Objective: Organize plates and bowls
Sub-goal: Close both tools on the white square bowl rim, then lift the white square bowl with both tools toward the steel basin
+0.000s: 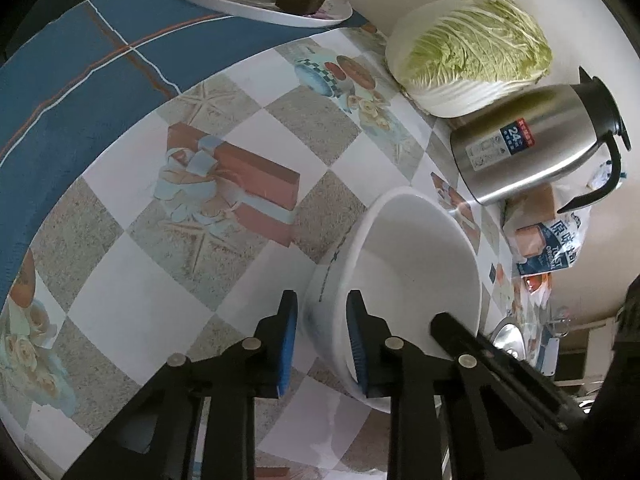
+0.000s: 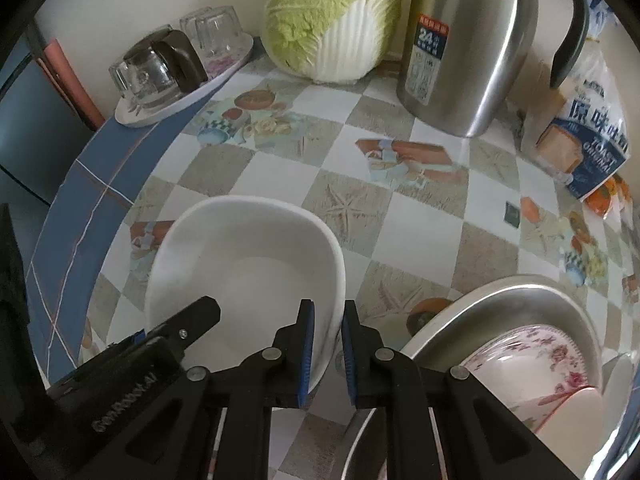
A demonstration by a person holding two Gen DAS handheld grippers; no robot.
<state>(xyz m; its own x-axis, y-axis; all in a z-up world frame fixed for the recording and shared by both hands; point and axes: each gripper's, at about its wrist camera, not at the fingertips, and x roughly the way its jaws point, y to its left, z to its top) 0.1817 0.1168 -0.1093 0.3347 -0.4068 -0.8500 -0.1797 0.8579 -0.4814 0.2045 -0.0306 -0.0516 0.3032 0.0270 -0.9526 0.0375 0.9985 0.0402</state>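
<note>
Left gripper (image 1: 322, 334): black two-finger tool with blue pads, clamped on the rim of the plain white ceramic bowl (image 1: 416, 264), one pad (image 1: 290, 336) outside the wall, the other inside.
Right gripper (image 2: 327, 354): same build, pinched on the opposite rim of that white bowl (image 2: 244, 264), wall between the pads (image 2: 308, 354).
Bowl position: sat on or just above the checked picture-print tablecloth (image 1: 224, 184), tilted in the left wrist view; contact with the cloth could not be told.
Neighbours: steel thermos jug (image 2: 468, 44) and napa cabbage (image 2: 328, 16) stood behind, well apart; bag of toast (image 2: 588, 148) to the right; tray of upturned glasses (image 2: 176, 68) at back left.
Stack target: round steel basin (image 2: 508, 304) just beside the bowl, with a floral-print china bowl (image 2: 536, 360) lying in it.
Step in hand: two-handed grasp of the white bowl looked done, lift not yet begun, judging by the frames.
Next move: probably raise it level, both grips tight, carry toward the basin, clear its rim, then nest it with the floral bowl.
Risk: thin rim pinch, glazed wall, could slip if the hands drifted apart.
</note>
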